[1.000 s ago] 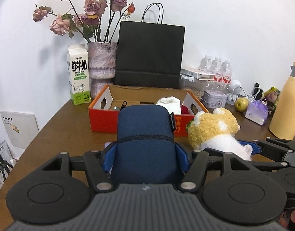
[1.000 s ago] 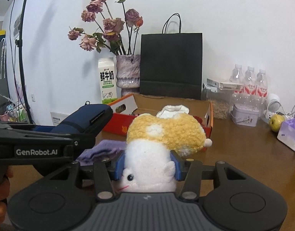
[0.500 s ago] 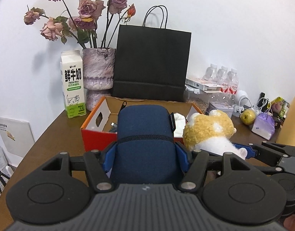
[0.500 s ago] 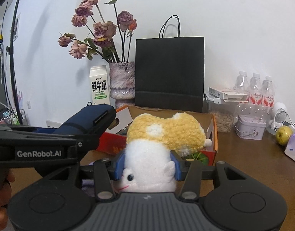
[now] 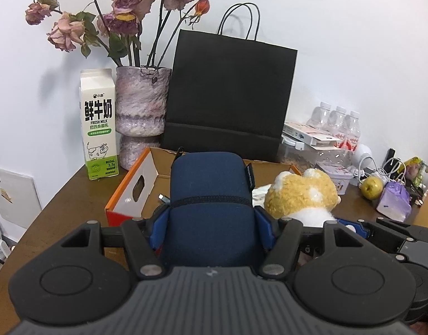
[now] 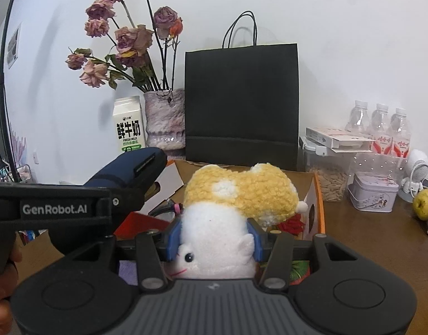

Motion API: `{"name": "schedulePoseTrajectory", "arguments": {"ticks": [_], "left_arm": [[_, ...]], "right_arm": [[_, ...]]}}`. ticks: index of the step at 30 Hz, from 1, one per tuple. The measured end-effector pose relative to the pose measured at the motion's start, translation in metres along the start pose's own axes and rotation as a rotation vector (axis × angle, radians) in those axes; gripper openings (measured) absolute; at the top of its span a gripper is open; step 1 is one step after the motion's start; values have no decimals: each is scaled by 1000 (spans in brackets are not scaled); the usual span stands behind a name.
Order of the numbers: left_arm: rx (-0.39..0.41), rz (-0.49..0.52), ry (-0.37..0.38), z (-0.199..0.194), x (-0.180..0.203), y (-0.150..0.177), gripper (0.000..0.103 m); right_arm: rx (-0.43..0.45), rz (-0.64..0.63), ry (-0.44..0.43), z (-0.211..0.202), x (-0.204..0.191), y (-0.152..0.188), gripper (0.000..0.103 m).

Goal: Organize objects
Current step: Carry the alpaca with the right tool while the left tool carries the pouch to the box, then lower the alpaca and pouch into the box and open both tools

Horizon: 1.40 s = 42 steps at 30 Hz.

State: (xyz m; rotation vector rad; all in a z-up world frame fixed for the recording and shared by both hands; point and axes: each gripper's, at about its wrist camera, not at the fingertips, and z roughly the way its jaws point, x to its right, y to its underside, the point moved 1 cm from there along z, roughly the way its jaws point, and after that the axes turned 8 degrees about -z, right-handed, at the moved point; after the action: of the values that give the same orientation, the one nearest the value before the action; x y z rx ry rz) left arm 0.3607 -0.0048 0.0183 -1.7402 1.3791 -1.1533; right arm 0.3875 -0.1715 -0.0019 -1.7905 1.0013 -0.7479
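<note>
A milk carton [image 5: 98, 124] stands at the far left of the table [image 5: 60, 203], close to the wall. Just beside it is a mottled purple vase [image 5: 141, 111] of dried roses [image 5: 121, 14], and next comes a tall black paper bag [image 5: 227, 95] against the wall.

In front of the vase and bag sits an open orange cardboard box [image 5: 130, 192], with a cable end and other small things inside that are hard to make out. The left gripper [image 5: 211, 223] is clamped on a navy blue pouch [image 5: 209, 195], its blue pads pressing the pouch's two sides, and it holds the pouch above the near left part of the box. Right of it, the right gripper [image 6: 215, 241] grips a yellow-and-white plush toy [image 6: 236, 195] by its white body, the toy's yellow part lying over the box's opening.

Further right, near the wall, are a clear container [image 6: 328, 176] with a flat carton on top, three water bottles [image 6: 380, 122] and a small tin [image 6: 373, 192]. A green apple [image 6: 424, 199] lies on the table near the right edge, with a purple tissue pack [image 5: 394, 201] just beside it.
</note>
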Motion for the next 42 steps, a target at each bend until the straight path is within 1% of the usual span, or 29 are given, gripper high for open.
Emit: {"name": "schedulePoseTrajectory", "arguments": {"ticks": [11, 20, 31, 36, 42], "left_arm": [[-1, -11, -2, 43, -10, -24, 65], [2, -8, -17, 77, -20, -41, 65], [-10, 9, -25, 115, -27, -54, 65], [-19, 15, -23, 128, -26, -56, 65], [-26, 22, -22, 132, -27, -57, 65]], "right_arm": [[9, -8, -3, 44, 12, -18, 47], [10, -17, 2, 76, 18, -30, 47], [-7, -21, 28, 107, 32, -35, 47], [-22, -24, 31, 117, 35, -35, 47], [-37, -23, 35, 124, 38, -34, 47]]}}
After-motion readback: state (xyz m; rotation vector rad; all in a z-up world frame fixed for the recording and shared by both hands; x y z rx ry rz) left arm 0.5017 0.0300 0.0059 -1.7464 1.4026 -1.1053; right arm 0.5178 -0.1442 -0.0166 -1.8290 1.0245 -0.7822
